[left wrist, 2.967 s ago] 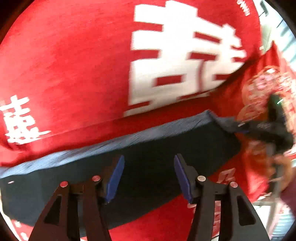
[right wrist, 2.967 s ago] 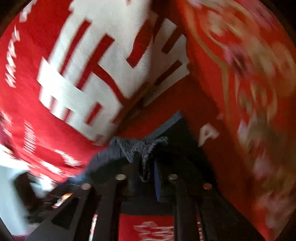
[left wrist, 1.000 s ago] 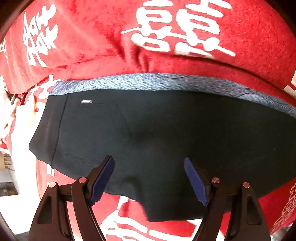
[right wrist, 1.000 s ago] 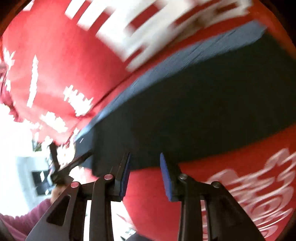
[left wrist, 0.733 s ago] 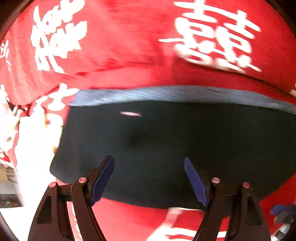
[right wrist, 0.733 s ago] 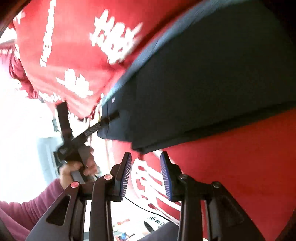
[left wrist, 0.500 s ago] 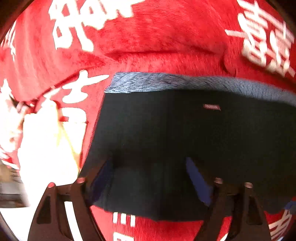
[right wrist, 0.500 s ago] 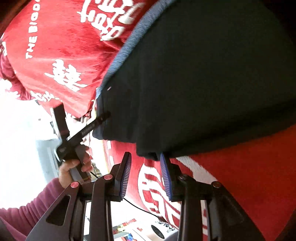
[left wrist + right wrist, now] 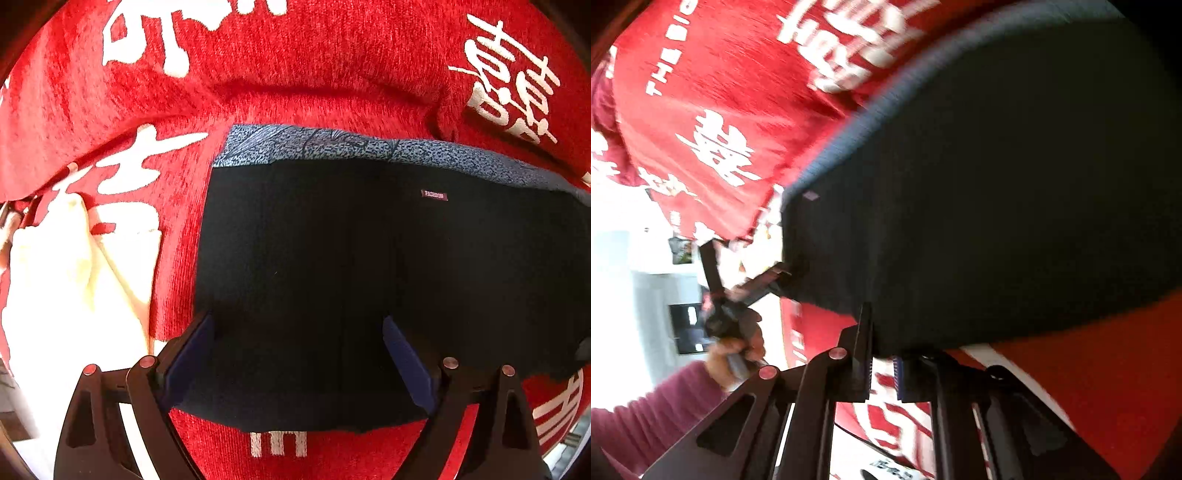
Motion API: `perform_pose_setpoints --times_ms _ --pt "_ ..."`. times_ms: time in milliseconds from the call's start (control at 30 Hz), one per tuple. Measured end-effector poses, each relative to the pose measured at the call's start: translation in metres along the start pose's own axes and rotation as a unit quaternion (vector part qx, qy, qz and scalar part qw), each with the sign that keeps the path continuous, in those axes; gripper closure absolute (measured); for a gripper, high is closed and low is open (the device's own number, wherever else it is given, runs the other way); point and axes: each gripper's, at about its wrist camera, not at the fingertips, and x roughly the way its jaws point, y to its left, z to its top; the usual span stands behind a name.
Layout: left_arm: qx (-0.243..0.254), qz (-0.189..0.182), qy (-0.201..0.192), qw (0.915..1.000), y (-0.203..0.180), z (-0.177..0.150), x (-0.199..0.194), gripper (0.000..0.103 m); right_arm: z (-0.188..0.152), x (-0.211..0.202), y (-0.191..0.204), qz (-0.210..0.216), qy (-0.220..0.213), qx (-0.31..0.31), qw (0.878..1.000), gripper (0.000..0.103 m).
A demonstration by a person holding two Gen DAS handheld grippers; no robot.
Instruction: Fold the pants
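Red cloth point(image 9: 332, 92) printed with white characters covers the whole work surface, and the dark pants point(image 9: 369, 258) lie flat on it as a compact block. From the left wrist camera I see a speckled blue-grey waistband point(image 9: 332, 147) along the far edge and a small label point(image 9: 434, 195) just below it; the left end of the garment is a straight, clean edge, which I read as a fold line. A pale cloth point(image 9: 66, 277) sits off to the left, well apart from the pants.

I have my left gripper point(image 9: 295, 354) with its jaws spread wide, the blue pads point(image 9: 404, 358) straddling the near edge of the pants without pinching anything. On the right wrist view, my right gripper point(image 9: 882, 365) sits at the near edge of the garment with its jaws nearly together; a fold of dark fabric seems to reach between them, but the blur keeps me from saying whether it is truly pinched. That view also shows the left gripper's tip touching the corner of the pants.

My judgement: the legs are already laid together and at least one fold is made. What remains is probably one more fold across the length, then smoothing.
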Motion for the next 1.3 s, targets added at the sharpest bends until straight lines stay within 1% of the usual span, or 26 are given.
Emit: perform_pose_setpoints --times_ms 33,67,100,167,233,300,333,367,400,467,567,633,667,700,733,767,833,900,967,1033,1100,1133,1200,1233,1267,1300 --pt "0.002 0.002 -0.003 1.0000 0.000 -0.001 0.000 0.010 -0.008 0.007 -0.011 -0.015 0.009 0.012 1.000 0.095" --pt "0.006 0.006 -0.005 1.0000 0.002 0.000 0.002 0.010 -0.011 0.012 -0.016 -0.016 0.012 0.020 1.000 0.096" --pt "0.008 0.008 -0.006 0.9999 0.006 0.001 0.004 0.010 -0.015 0.012 -0.021 -0.005 0.006 0.029 1.000 0.096" --pt "0.007 0.015 -0.001 0.9999 0.006 0.001 0.003 0.010 -0.018 0.008 -0.020 -0.005 0.005 0.030 1.000 0.096" --pt "0.004 0.027 0.010 0.9996 0.004 0.002 -0.003 0.010 -0.020 0.004 -0.015 -0.015 0.026 0.026 0.999 0.093" --pt "0.004 0.036 0.009 0.9993 -0.006 0.000 -0.017 0.010 -0.023 -0.006 -0.011 -0.048 0.055 0.011 0.997 0.088" --pt "0.006 0.030 0.001 0.9995 -0.015 -0.001 -0.027 0.010 -0.022 -0.015 -0.008 -0.059 0.051 -0.003 0.997 0.083" --pt "0.008 0.024 -0.005 0.9997 -0.022 -0.001 -0.034 0.010 -0.020 -0.032 -0.004 -0.074 0.034 -0.027 0.996 0.079" --pt "0.011 0.016 -0.013 0.9997 -0.033 0.000 -0.041 0.010 -0.015 -0.044 0.000 -0.087 0.015 -0.043 0.995 0.079" --pt "0.020 -0.016 -0.022 0.9994 -0.065 0.002 -0.046 0.010 0.003 -0.063 0.005 -0.109 -0.022 -0.066 0.992 0.079" --pt "0.042 -0.048 -0.020 0.9978 -0.115 0.004 -0.034 0.010 0.037 -0.070 0.003 -0.147 -0.056 -0.078 0.984 0.079" --pt "0.059 -0.053 -0.009 0.9968 -0.152 0.002 -0.019 0.010 0.055 -0.066 -0.011 -0.162 -0.058 -0.073 0.982 0.079" --pt "0.069 -0.056 0.000 0.9961 -0.166 -0.002 -0.011 0.010 0.058 -0.058 -0.020 -0.185 -0.046 -0.072 0.979 0.079" --pt "0.082 -0.045 0.016 0.9955 -0.177 -0.009 0.000 0.010 0.053 -0.055 -0.030 -0.183 -0.035 -0.070 0.980 0.079" --pt "0.088 -0.026 -0.002 0.9958 -0.182 -0.016 0.000 0.010 0.047 -0.063 -0.033 -0.162 -0.060 -0.074 0.982 0.079" --pt "0.089 -0.028 -0.008 0.9956 -0.181 -0.017 -0.004 0.010 0.044 -0.065 -0.035 -0.160 -0.055 -0.069 0.983 0.079" --pt "0.090 -0.041 0.018 0.9949 -0.173 -0.012 -0.006 0.010 0.039 -0.073 -0.035 -0.159 -0.042 -0.064 0.984 0.079" --pt "0.088 -0.036 0.000 0.9955 -0.164 -0.003 -0.015 0.010 0.047 -0.077 -0.024 -0.158 -0.037 -0.075 0.984 0.079" --pt "0.087 -0.015 -0.034 0.9955 -0.151 0.020 -0.023 0.010 0.059 -0.074 -0.008 -0.147 -0.043 -0.103 0.983 0.079" --pt "0.061 0.010 -0.056 0.9965 -0.129 0.052 -0.022 0.010 0.077 -0.067 0.006 -0.141 -0.045 -0.118 0.982 0.077" --pt "0.032 0.024 -0.058 0.9975 -0.111 0.073 -0.013 0.010 0.103 -0.051 0.020 -0.130 -0.044 -0.134 0.981 0.073" --pt "0.014 0.040 -0.058 0.9974 -0.098 0.082 -0.002 0.010 0.111 -0.040 0.026 -0.128 -0.042 -0.143 0.981 0.067" --pt "-0.004 0.067 -0.041 0.9969 -0.079 0.088 0.022 0.010 0.129 -0.013 0.037 -0.134 -0.032 -0.155 0.978 0.065" --pt "-0.012 0.062 -0.030 0.9975 -0.070 0.087 0.033 0.009 0.134 -0.003 0.038 -0.140 -0.027 -0.157 0.977 0.065" --pt "-0.024 0.041 -0.040 0.9981 -0.065 0.083 0.036 0.006 0.138 0.007 0.035 -0.152 -0.021 -0.160 0.975 0.066" --pt "-0.030 0.030 -0.051 0.9978 -0.062 0.077 0.036 0.006 0.141 0.013 0.029 -0.166 -0.018 -0.164 0.972 0.067"
